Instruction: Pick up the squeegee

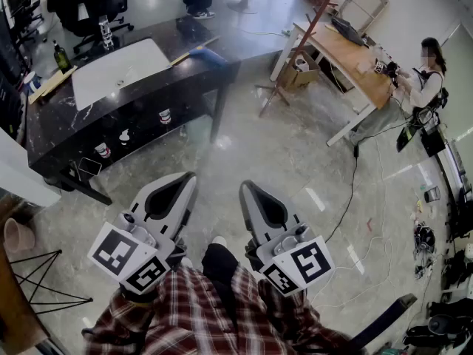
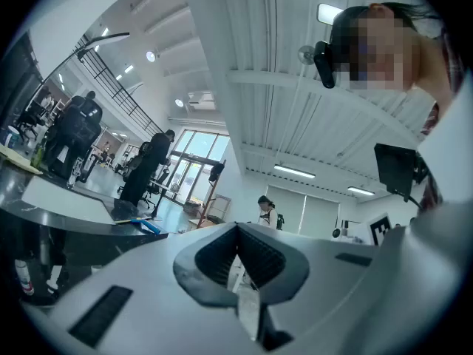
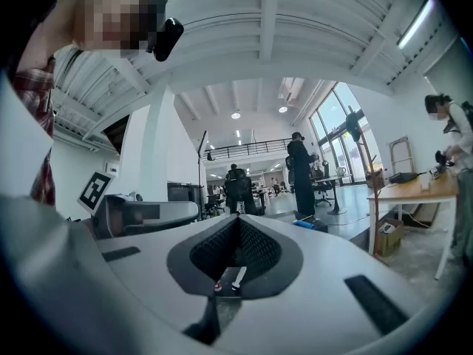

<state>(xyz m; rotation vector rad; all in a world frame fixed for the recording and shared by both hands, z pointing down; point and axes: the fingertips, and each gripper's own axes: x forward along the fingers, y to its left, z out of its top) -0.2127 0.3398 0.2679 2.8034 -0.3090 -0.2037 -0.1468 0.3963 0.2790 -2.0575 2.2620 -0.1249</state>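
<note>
Approach step, grasp not begun. Left gripper (image 1: 182,183) and right gripper (image 1: 250,192) clenched, empty. Squeegee (image 1: 201,53) on dark table (image 1: 63,128), 12 o'clock, well apart. Next: close in, unclench jaws, straddle handle.

squeegee (image 1: 205,55) | look: blue head, slim pale-yellow handle, blurred | state: untouched, nothing on it | pose: lying flat, handle pointing left toward the white panel (image 1: 118,71) | place: right-hand corner of the dark table (image 1: 52,135), just beside the panel's right edge, head nearest the corner
</note>
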